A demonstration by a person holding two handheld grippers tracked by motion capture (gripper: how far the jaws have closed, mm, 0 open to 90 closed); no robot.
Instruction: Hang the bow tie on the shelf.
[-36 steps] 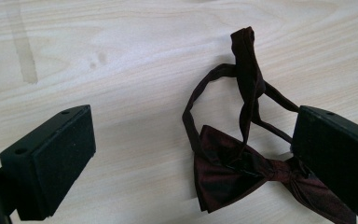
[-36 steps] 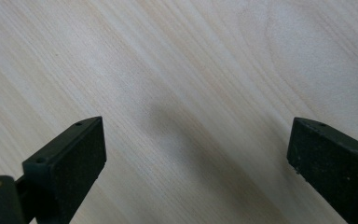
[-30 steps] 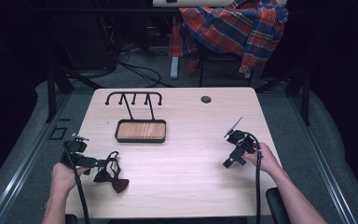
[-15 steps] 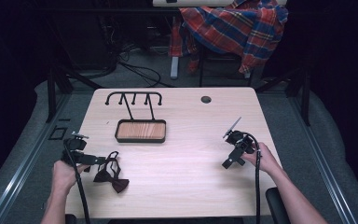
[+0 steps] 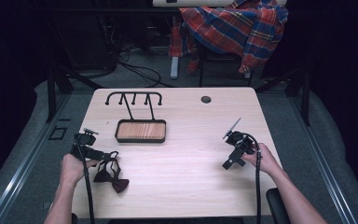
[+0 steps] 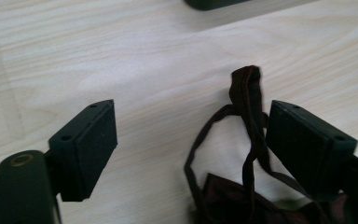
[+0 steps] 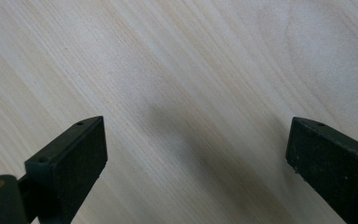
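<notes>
Dark maroon, the bow tie (image 5: 110,176) lies on the pale wooden table (image 5: 186,186) near its front left corner, right at the left gripper (image 6: 191,144). That gripper's jaws stand wide apart with nothing clamped; the tie's thin strap (image 6: 247,112) loops up between them, just beside one pad. The bow sits crumpled, strap tangled. The right gripper (image 7: 196,158) hovers well apart over bare wood, gaping and empty
</notes>
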